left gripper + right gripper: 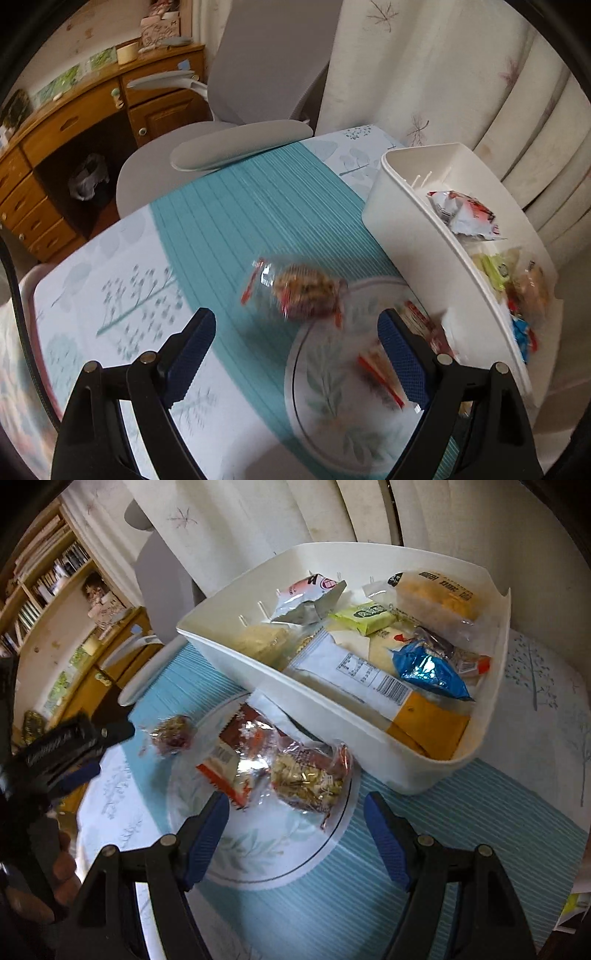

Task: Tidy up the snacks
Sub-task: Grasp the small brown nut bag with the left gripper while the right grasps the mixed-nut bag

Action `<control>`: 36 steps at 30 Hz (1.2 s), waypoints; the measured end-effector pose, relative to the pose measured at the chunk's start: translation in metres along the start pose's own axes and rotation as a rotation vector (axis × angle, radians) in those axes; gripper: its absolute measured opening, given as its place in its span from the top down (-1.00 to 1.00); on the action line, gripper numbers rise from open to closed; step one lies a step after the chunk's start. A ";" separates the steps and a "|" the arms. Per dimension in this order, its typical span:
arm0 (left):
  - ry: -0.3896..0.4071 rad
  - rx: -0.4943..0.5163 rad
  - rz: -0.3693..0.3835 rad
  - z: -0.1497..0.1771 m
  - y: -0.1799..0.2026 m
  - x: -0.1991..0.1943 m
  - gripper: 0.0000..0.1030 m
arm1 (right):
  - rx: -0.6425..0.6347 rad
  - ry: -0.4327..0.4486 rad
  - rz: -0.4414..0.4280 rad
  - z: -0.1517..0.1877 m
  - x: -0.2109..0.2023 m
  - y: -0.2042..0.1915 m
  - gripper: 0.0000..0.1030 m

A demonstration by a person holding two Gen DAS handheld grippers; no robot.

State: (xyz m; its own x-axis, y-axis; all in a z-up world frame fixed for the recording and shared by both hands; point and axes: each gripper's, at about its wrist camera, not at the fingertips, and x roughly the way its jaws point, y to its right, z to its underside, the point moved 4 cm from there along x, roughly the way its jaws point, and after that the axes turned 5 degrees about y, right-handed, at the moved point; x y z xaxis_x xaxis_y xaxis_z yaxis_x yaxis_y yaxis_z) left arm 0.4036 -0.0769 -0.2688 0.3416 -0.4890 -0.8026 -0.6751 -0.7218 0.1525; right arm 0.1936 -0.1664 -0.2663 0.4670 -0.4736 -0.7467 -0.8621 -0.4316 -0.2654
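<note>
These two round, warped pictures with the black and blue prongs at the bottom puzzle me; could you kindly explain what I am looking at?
Each picture comes from a wide-angle camera on a hand-held gripper, looking along its two blue-padded fingers; a person holds one in each hand. The first shows the left gripper, the second the right gripper. Both stand open and hold nothing. On the table's teal cloth lies a plate with wrapped snacks on it. One small round snack lies just off the plate. Behind stands a white bin already holding many packets. In the right view, the left gripper also shows at the left edge.
</note>
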 end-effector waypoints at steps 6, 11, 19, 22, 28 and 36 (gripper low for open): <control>-0.028 0.014 -0.040 -0.007 0.003 0.036 -0.72 | -0.013 -0.023 0.031 0.007 0.022 0.001 -0.48; -0.056 0.016 -0.061 -0.011 0.007 0.060 -0.72 | -0.013 -0.029 0.056 0.007 0.034 0.003 -0.48; -0.085 0.063 -0.122 -0.014 0.015 0.081 -0.72 | -0.068 -0.005 0.079 0.003 0.039 -0.002 -0.49; -0.094 0.039 -0.110 -0.013 0.013 0.085 -0.74 | -0.085 0.000 0.087 0.003 0.040 -0.005 -0.49; -0.097 -0.006 -0.080 -0.014 0.010 0.087 -0.69 | -0.104 0.000 0.081 -0.001 0.044 -0.008 -0.42; -0.079 -0.072 -0.018 -0.008 0.006 0.080 -0.22 | -0.110 -0.005 0.061 -0.004 0.045 -0.007 -0.10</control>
State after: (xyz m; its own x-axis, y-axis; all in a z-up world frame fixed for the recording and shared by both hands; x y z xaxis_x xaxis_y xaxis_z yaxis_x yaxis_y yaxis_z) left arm 0.4324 -0.1242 -0.3280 0.2983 -0.4379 -0.8481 -0.6195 -0.7648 0.1769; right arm 0.2215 -0.1873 -0.2956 0.4132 -0.4977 -0.7626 -0.8619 -0.4841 -0.1510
